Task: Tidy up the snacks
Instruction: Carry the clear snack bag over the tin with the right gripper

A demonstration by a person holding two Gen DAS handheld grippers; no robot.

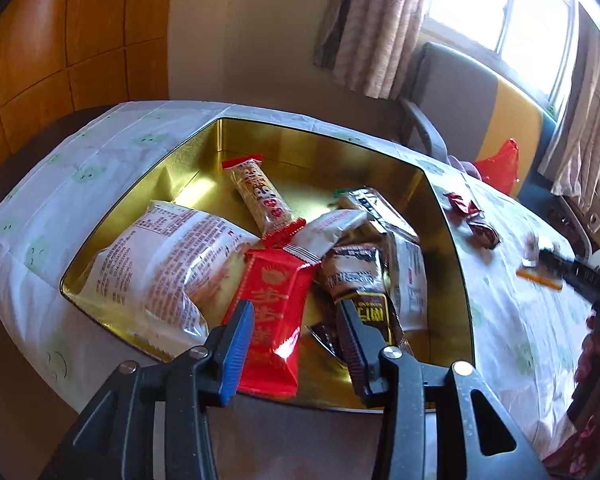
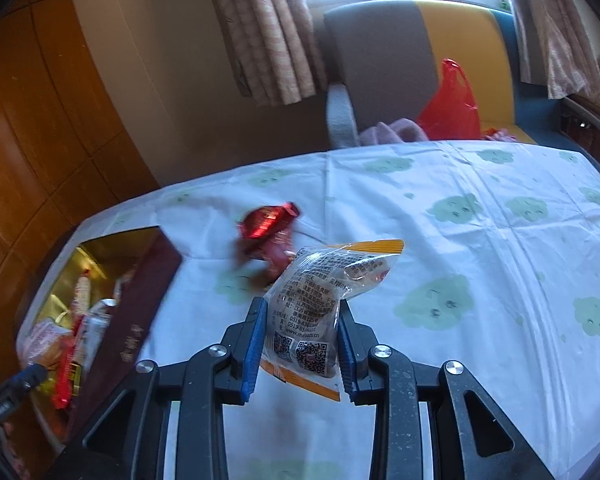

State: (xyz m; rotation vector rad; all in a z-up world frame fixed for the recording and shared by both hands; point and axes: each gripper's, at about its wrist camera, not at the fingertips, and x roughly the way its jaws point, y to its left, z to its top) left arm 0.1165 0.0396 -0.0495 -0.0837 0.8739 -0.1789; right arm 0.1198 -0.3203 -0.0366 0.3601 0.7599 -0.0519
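Two tongs share the sorting: the left tongs (image 1: 296,344) hang apart and empty over the gold tin (image 1: 450,240), while the right tongs (image 2: 300,344) pinch a clear snack packet (image 2: 320,300) above the bench (image 2: 480,240), likely tin-bound.

Two wrist cameras, both angled down at one table.
Left view looks closely into the tin (image 1: 452,240); right view faces the tablecloth (image 2: 480,240) right of the tin. Both share the tin, chair (image 2: 384,60) and window beyond.
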